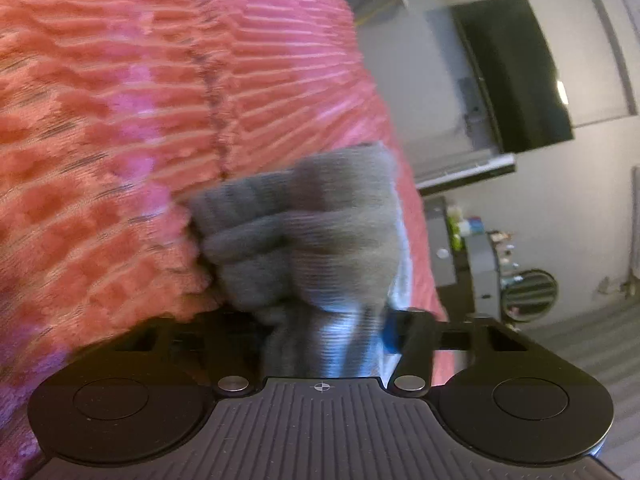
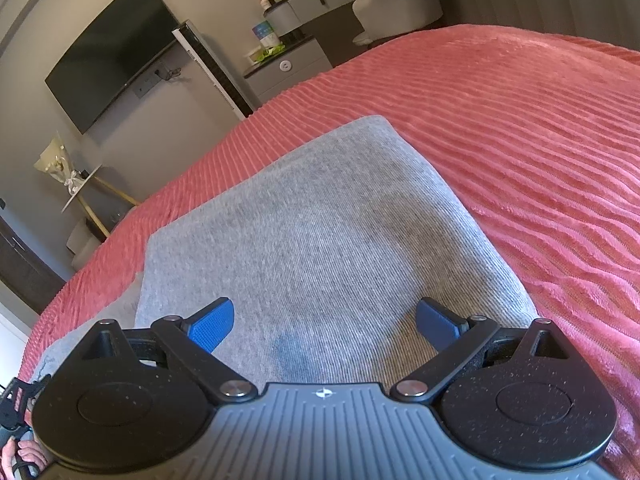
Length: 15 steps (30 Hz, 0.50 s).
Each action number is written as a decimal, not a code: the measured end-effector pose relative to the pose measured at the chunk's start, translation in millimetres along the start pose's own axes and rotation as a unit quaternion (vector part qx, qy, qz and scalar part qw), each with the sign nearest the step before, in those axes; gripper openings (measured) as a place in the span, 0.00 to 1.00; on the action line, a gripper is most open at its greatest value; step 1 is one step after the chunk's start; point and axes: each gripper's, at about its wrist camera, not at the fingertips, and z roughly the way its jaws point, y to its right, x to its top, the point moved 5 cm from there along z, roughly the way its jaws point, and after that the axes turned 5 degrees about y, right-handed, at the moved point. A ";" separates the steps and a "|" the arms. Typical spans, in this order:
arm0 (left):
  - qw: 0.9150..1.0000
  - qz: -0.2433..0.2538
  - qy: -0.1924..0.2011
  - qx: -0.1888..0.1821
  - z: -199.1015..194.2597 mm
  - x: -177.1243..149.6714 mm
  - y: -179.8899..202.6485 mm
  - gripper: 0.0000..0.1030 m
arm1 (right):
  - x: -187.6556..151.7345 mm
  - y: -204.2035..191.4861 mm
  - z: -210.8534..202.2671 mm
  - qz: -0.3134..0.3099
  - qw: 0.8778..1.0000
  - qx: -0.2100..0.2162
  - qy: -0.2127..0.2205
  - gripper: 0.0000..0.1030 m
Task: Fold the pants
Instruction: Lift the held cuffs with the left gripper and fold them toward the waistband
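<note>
The grey pants (image 2: 320, 232) lie folded into a flat rectangle on the pink ribbed bedspread (image 2: 540, 140). My right gripper (image 2: 324, 324) is open just above the near edge of the fold, its blue pads (image 2: 212, 326) spread wide and empty. In the left wrist view a bunched part of the grey pants (image 1: 312, 240) sits between my left gripper's fingers (image 1: 332, 340). The left gripper is shut on this cloth, one blue pad (image 1: 392, 332) showing at its right. The image is blurred by motion. The bedspread (image 1: 140, 120) fills the left of that view.
A wall television (image 2: 112, 52) hangs beyond the bed. A grey dresser (image 2: 292, 60) with bottles and a white chair (image 2: 400, 4) stand at the far side. A small stand with flowers (image 2: 76, 176) is at the left. The other gripper's handle (image 2: 16, 408) shows bottom left.
</note>
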 end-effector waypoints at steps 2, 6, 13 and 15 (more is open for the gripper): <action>1.000 -0.006 0.006 -0.003 0.4 -1.7 0.0 0.27 | 1.4 1.9 -1.4 0.010 1.000 0.006 -0.002 0.95; 0.999 0.040 0.029 -0.021 -17.4 -6.8 28.1 0.23 | 8.3 9.4 -5.4 0.051 0.998 0.027 -0.014 0.95; 0.984 0.159 0.058 -0.046 -45.7 -27.1 113.3 0.23 | 15.6 20.3 -29.3 0.107 0.993 0.044 -0.020 0.95; 0.976 0.203 0.067 -0.052 -52.4 -38.6 142.3 0.23 | 19.0 23.5 -39.4 0.122 0.991 0.055 -0.013 0.95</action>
